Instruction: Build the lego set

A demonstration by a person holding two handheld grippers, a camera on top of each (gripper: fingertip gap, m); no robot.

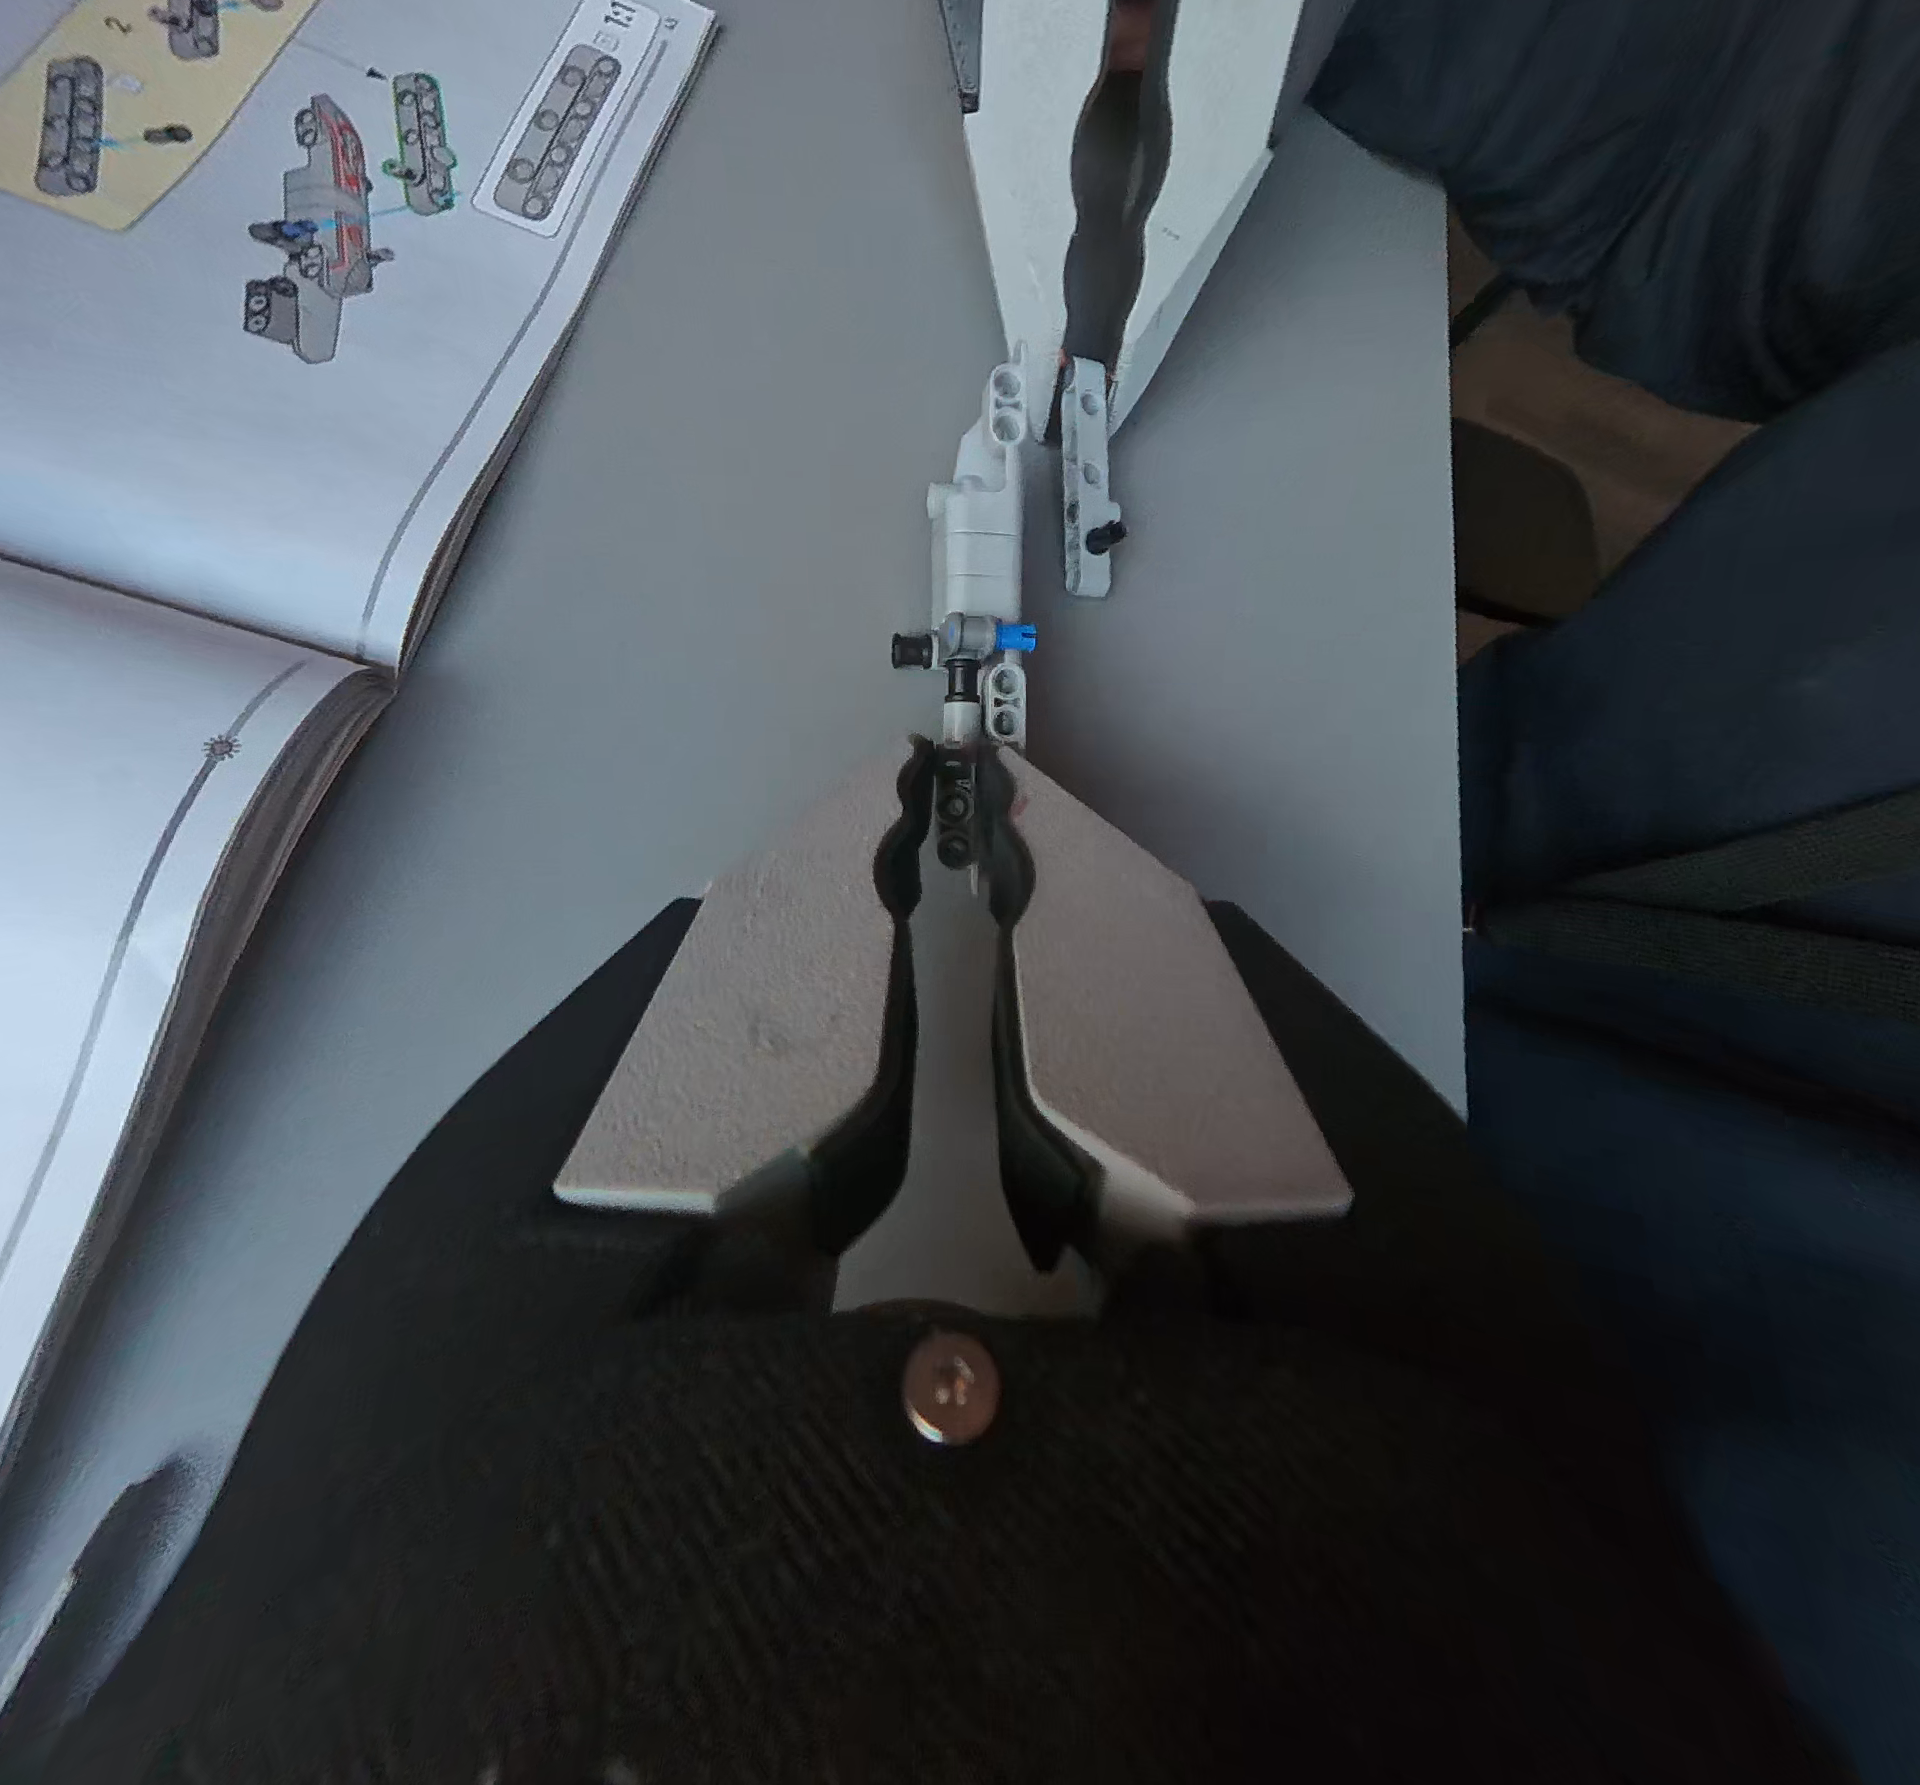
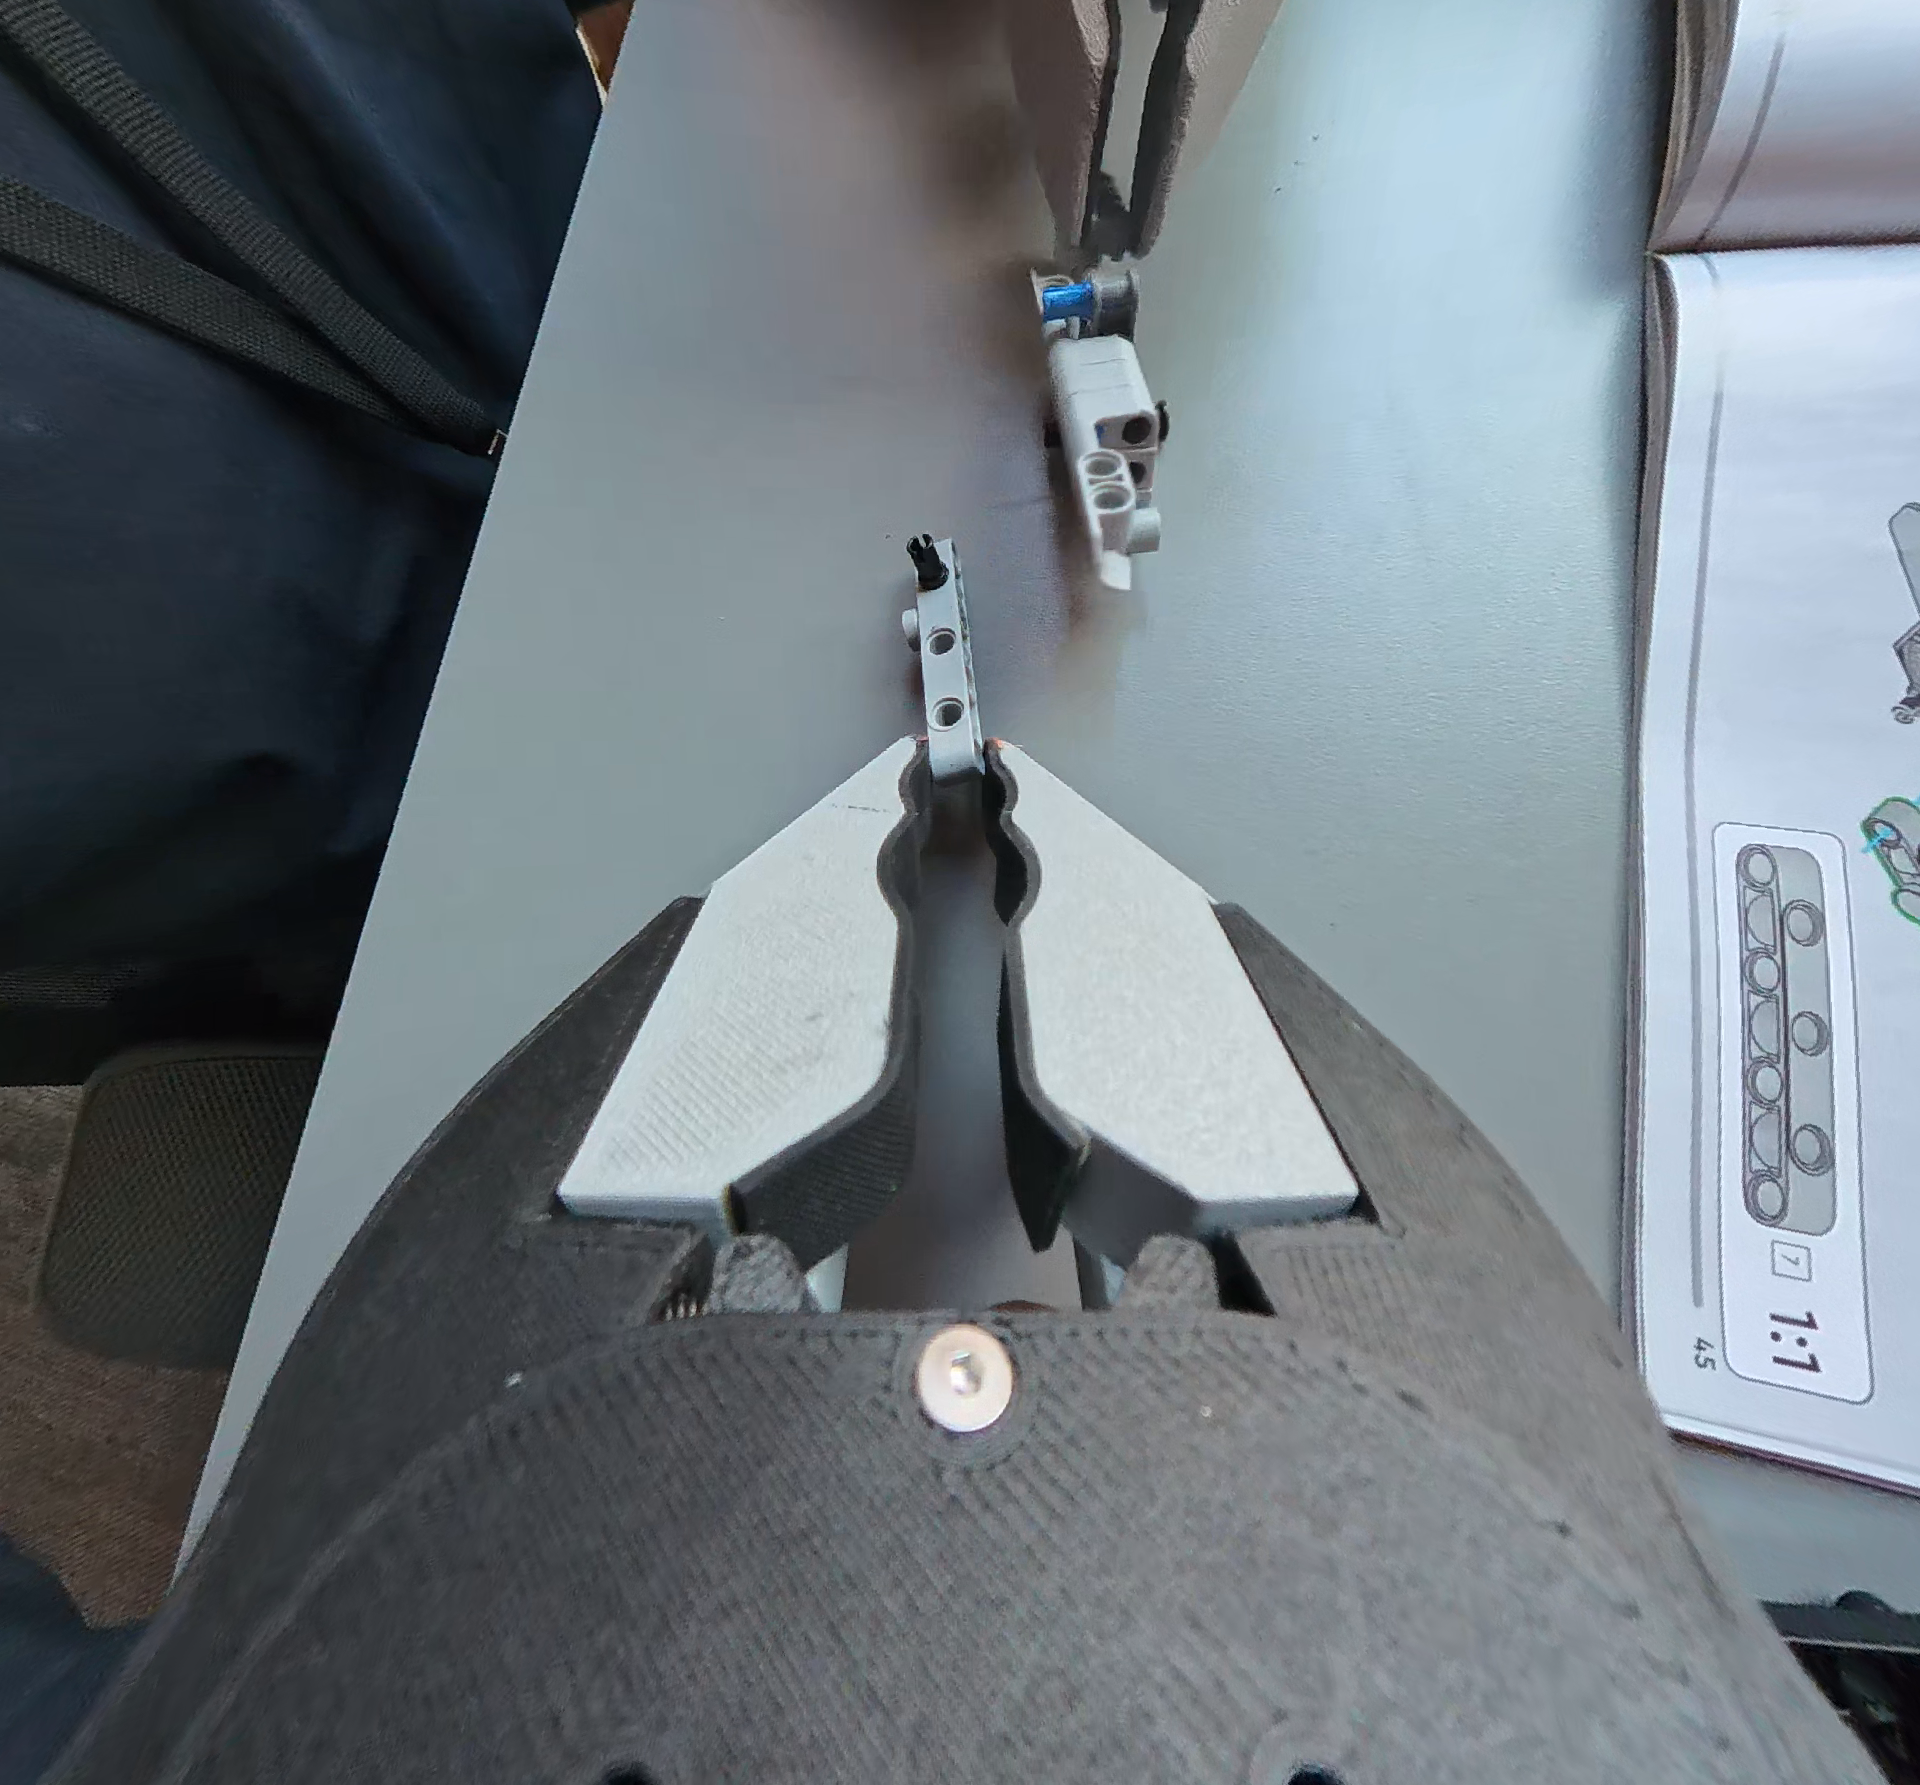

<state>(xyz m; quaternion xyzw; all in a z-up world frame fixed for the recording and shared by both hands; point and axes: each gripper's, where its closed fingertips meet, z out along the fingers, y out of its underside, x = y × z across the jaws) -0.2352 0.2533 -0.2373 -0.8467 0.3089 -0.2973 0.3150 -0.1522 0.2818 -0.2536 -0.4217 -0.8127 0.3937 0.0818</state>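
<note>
Left gripper (image 1: pixel 958 779): matte pale fingers, wavy black rubber pads, pinched on dark end of one lego assembly (image 1: pixel 977 551), smooth light-grey plastic, blocky, round holes, one blue pin, black pins. Assembly held above grey table (image 1: pixel 727 488).

Right gripper (image 2: pixel 956 774): same build, clamped narrow on one flat grey holed beam (image 2: pixel 940 670), one black pin at far end. Beam just beside assembly, apparently not touching.

One open instruction booklet (image 1: pixel 312 333), glossy pages, well apart.
</note>
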